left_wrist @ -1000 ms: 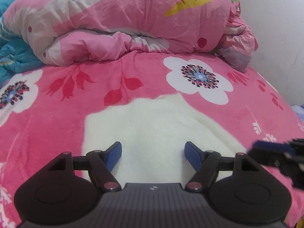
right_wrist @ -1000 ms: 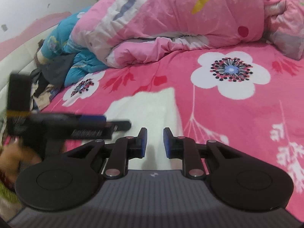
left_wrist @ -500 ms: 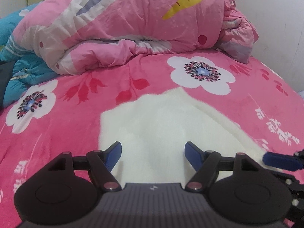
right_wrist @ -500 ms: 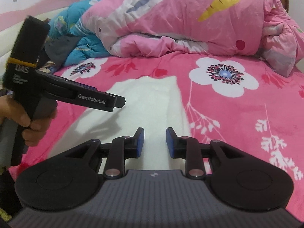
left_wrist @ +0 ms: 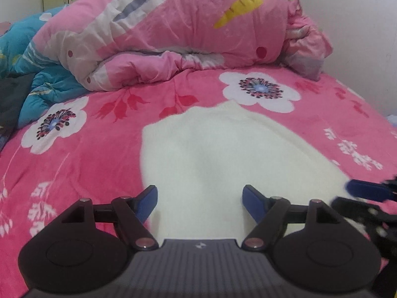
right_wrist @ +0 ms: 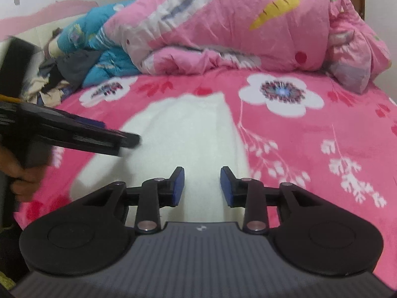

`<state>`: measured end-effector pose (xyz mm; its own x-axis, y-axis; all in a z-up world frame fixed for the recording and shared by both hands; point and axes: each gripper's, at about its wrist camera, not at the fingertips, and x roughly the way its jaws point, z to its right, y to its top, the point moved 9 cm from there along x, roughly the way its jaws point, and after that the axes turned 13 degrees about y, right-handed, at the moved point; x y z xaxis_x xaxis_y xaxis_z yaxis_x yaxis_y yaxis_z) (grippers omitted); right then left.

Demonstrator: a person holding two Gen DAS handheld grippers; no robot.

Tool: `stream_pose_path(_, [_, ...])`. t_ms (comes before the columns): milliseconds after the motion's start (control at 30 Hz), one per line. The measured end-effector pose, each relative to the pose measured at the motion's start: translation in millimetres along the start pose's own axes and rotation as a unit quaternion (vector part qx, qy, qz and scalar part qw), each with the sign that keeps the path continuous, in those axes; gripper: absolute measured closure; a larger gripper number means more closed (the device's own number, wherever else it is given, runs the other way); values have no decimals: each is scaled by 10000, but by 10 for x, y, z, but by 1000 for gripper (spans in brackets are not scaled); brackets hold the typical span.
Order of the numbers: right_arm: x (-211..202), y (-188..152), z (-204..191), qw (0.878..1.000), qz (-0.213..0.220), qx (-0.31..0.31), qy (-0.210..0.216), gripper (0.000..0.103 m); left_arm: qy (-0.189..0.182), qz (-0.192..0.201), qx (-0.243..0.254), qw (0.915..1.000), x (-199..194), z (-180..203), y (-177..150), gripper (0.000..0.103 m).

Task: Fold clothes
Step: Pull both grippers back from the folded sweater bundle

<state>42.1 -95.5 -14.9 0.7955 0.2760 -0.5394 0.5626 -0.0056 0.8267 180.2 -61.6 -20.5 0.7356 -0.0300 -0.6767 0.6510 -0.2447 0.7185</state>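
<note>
My left gripper (left_wrist: 199,200) has its jaws spread wide, my right gripper (right_wrist: 202,186) partly spread; neither pinches anything. Both hover over the near end of the white garment (left_wrist: 211,149), whose long axis runs straight away across the bed (left_wrist: 74,154) toward the quilt (left_wrist: 173,29).

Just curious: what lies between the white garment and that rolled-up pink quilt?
Only bare pink flowered bedsheet between white garment and quilt, in both wrist views.
</note>
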Motion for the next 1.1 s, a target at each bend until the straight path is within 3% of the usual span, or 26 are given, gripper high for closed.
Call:
stream_pose_path(67, [18, -58, 39, 10000, 36, 11, 34, 70, 4, 106, -63, 9999, 18, -37, -97, 20])
stream_pose_path(300, [25, -114, 84, 9997, 204, 27, 158, 69, -313, -191, -726, 9967, 165, -257, -278, 20])
stream_pose_path(400, [-23, -111, 92, 9987, 312, 147, 364, 68, -385, -214, -836, 9955, 167, -348, -350, 19])
stream_pose_path(467, [-62, -27, 151, 9957, 421, 395, 719, 66, -439, -248, -955, 9941, 166, -424, -388, 19])
stream_pose_path(633, [-26, 308, 598, 9746, 745, 1494, 1493, 33, -618, -517, -1288, 9884, 221, -577, -426, 19])
stream_pose_path(733, [299, 357, 994, 9526, 431, 2362, 1868, 22, -686, -728, -1516, 9834, 323, -649, -403, 19])
stream_pose_path(833, [631, 335, 1275, 9302, 81, 3037, 2062, 22, -667, -823, -1597, 9815, 438, -698, -363, 19])
stream_pose_path(1000, [1046, 511, 1411, 9328, -81, 2983, 2020, 22, -627, -876, -1563, 9818, 590, -674, -314, 19])
stream_pose_path(1100, [1371, 541, 1478, 9244, -386, 3122, 2155, 39, -602, -866, -1548, 9823, 621, -649, -308, 18])
